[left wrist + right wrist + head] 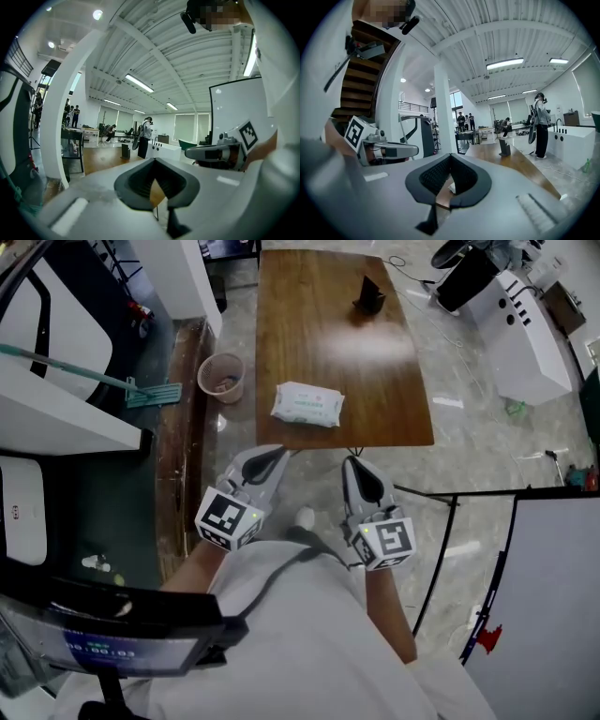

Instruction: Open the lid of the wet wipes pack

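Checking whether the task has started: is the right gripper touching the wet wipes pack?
Apart. The head view shows the right gripper short of the table, with bare wood between it and the wet wipes pack.

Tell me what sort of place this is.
Probably a large open-plan office or lab hall: a long brown wooden table, a white ribbed ceiling with long strip lights, and a white board on a black frame.

In the head view the wet wipes pack (307, 404) is too small to show its lid, and the dark object (368, 296) beyond it on the table (309, 324) cannot be identified.
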A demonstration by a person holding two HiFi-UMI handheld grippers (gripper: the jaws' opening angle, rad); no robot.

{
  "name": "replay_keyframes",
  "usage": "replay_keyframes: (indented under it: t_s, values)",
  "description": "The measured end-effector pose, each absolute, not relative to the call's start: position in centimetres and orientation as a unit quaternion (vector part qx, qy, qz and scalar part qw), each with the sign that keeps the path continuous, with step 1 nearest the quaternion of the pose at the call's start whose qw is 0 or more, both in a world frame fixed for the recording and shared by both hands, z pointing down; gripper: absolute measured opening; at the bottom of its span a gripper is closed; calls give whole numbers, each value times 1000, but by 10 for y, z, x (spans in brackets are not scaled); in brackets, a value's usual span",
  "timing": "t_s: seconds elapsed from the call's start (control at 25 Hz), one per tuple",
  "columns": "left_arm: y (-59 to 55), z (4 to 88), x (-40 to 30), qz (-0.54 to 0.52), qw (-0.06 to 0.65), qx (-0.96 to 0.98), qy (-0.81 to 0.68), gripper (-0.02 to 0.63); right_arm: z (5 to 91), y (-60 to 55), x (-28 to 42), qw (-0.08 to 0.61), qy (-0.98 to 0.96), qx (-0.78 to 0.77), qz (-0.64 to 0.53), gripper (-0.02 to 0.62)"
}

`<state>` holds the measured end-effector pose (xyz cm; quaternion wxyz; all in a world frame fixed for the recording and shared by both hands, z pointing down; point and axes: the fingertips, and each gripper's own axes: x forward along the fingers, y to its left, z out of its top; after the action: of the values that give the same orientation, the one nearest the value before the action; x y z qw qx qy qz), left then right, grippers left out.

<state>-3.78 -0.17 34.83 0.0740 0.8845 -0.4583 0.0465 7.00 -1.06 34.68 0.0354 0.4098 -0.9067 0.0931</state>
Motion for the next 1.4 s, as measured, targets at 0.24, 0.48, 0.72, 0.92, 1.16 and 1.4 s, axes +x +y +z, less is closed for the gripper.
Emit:
replay_keyframes:
  t_s: [0.24, 0.48, 0.72, 0.92, 1.16, 1.4]
  values:
    - [-32, 351, -12, 50, 81, 879, -467, 8, 353, -38, 85, 32, -920, 380, 95, 8]
    - [-52, 355, 2, 54, 84, 868, -487, 8, 362, -64, 106, 39, -926, 363, 101, 8]
    - [-68, 363, 6, 69, 83, 860, -499, 8, 364, -81, 113, 38, -931, 348, 103, 9]
    - [-78, 370, 3, 87, 76, 859, -498, 8, 372, -87, 109, 40, -932, 342, 115, 8]
    - [-96, 383, -7, 117, 60, 865, -485, 8, 383, -97, 96, 48, -931, 341, 118, 9]
    - [-123, 405, -17, 161, 31, 879, -447, 8, 406, -113, 72, 71, -925, 355, 115, 8]
